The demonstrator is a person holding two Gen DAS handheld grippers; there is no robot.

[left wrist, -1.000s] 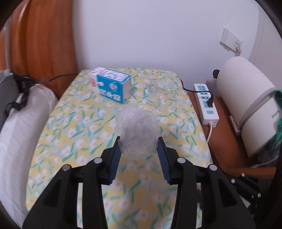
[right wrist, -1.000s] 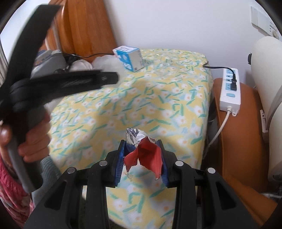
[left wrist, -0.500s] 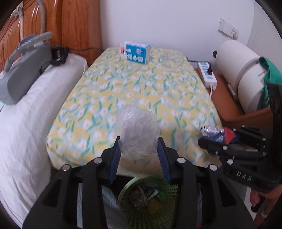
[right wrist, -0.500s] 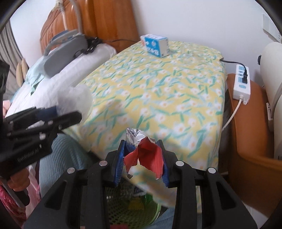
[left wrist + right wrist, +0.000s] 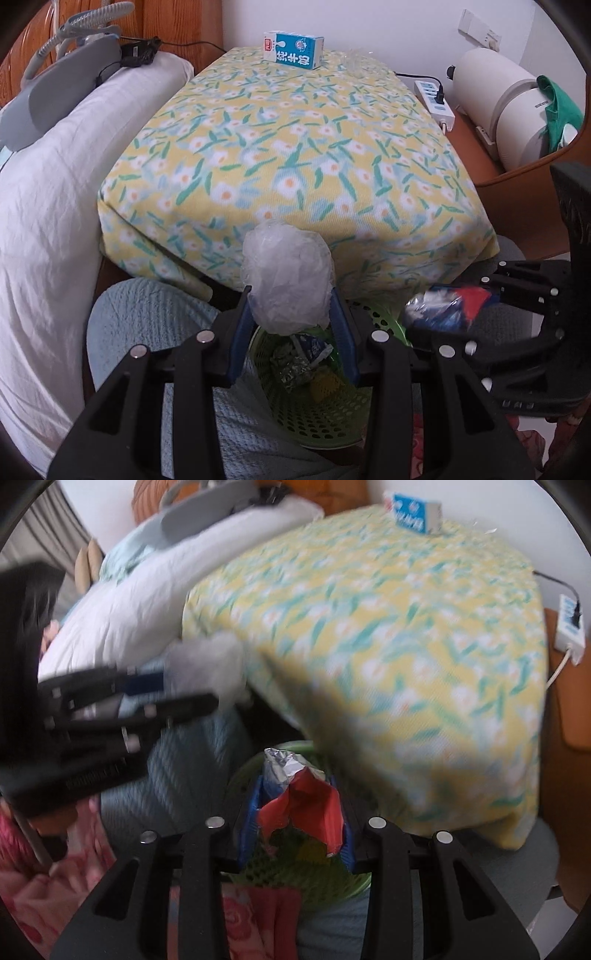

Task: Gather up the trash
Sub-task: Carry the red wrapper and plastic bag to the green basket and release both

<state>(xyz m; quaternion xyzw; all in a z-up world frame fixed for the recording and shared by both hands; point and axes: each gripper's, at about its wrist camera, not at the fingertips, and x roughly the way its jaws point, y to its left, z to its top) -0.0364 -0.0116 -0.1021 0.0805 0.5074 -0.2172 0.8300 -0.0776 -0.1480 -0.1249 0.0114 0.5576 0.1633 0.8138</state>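
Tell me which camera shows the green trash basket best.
The left wrist view: the green basket appears sharp, its mesh wall and trash inside visible. In the right wrist view, the basket is blurred and mostly hidden behind the held red wrapper.

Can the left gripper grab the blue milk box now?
Probably not. The left gripper is shut on a crumpled plastic bag above the green basket, and the milk box sits at the table's far end.
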